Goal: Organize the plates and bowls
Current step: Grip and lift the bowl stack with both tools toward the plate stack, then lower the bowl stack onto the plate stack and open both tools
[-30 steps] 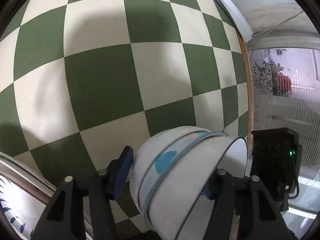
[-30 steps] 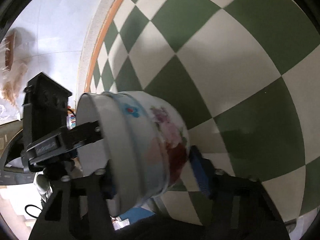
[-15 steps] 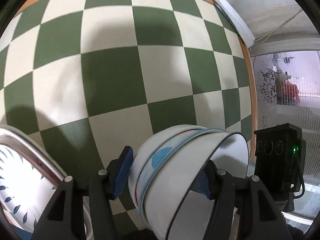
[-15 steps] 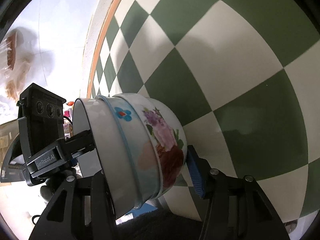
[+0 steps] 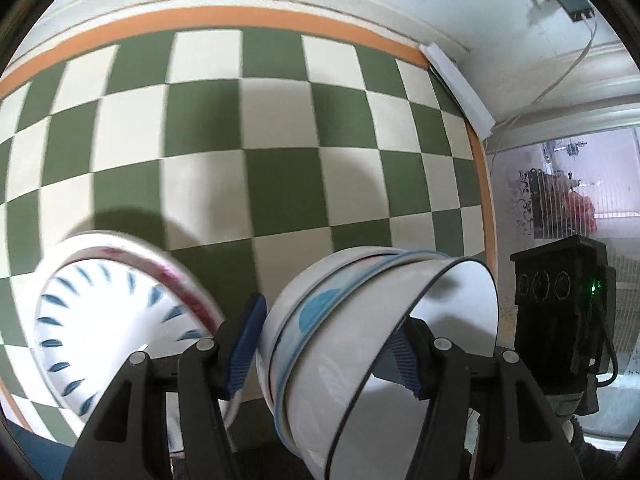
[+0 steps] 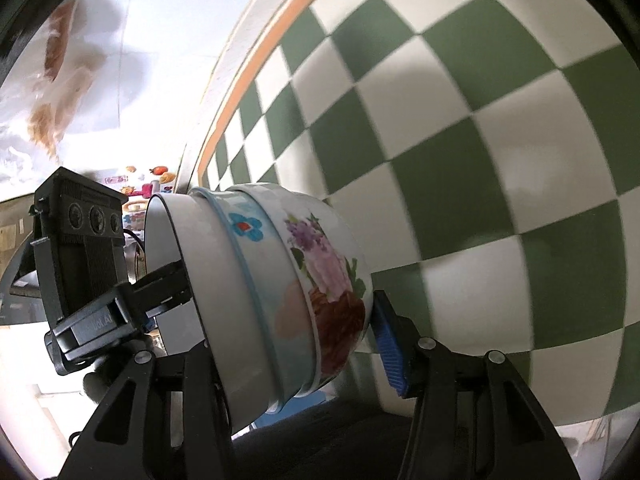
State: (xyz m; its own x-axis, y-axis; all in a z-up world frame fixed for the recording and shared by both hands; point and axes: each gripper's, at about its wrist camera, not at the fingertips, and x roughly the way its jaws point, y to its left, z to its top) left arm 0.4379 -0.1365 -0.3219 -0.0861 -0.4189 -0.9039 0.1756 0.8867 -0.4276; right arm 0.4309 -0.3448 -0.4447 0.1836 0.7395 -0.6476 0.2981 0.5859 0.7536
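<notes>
A nested stack of bowls (image 5: 360, 344) lies tilted on its side, held from both sides above the green-and-white checked table (image 5: 280, 160). My left gripper (image 5: 328, 348) is shut on the stack, its blue pads on the outer wall and inside the rim. In the right wrist view my right gripper (image 6: 288, 332) is shut on the same stack of bowls (image 6: 288, 280), whose outer bowl bears flowers. A stack of plates (image 5: 116, 320) with blue leaf marks and a red rim lies on the table to the left.
The other gripper's black camera body shows at the right of the left wrist view (image 5: 564, 300) and at the left of the right wrist view (image 6: 80, 248). The table's orange edge (image 5: 240, 20) meets a white wall. A white cable strip (image 5: 460, 84) lies at the far right corner.
Both grippers have carried the bowl stack back and up, so more of the table, its far edge and the plate stack on the left have come into view. The grip is unchanged.
</notes>
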